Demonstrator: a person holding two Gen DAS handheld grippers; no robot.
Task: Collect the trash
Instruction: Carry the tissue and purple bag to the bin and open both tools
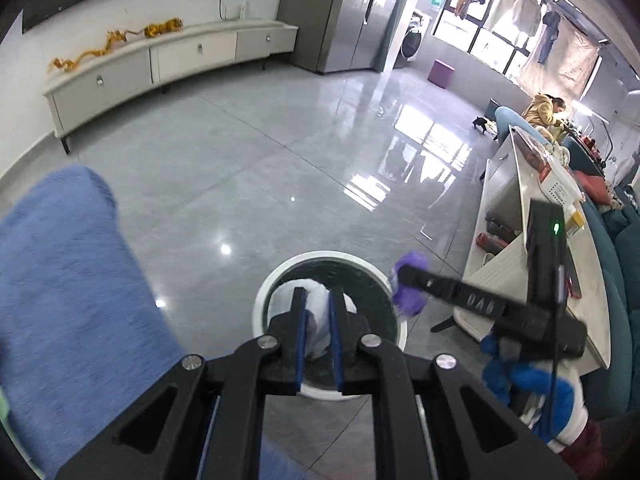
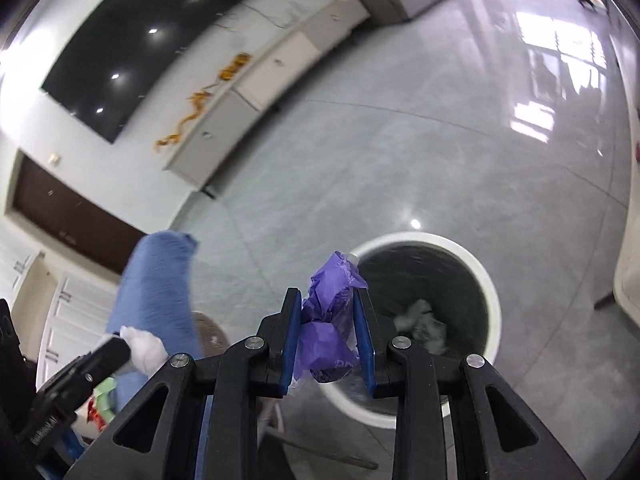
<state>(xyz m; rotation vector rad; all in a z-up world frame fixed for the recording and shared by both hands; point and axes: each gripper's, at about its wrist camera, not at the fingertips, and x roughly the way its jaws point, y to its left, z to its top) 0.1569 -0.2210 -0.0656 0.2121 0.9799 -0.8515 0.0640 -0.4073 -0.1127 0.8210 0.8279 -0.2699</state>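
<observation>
Glossy grey floor [image 1: 248, 168], white cabinet [image 1: 160, 64]

We see a glossy grey tile floor [image 1: 248, 152] mirroring the lights around the smooth white-rimmed bin [image 2: 490, 280]. Above the bin, crinkled purple plastic wrapper [image 2: 328, 320] sits between matt black fingers; beside it, soft white tissue [image 1: 320, 316] and fuzzy blue cloth [image 1: 60, 260].

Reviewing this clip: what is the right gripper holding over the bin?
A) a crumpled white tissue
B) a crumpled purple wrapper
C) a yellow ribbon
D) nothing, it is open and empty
B: in the right wrist view the right gripper is closed on a crumpled purple wrapper beside the rim of the round white bin; the white tissue sits in the left gripper instead.
</observation>
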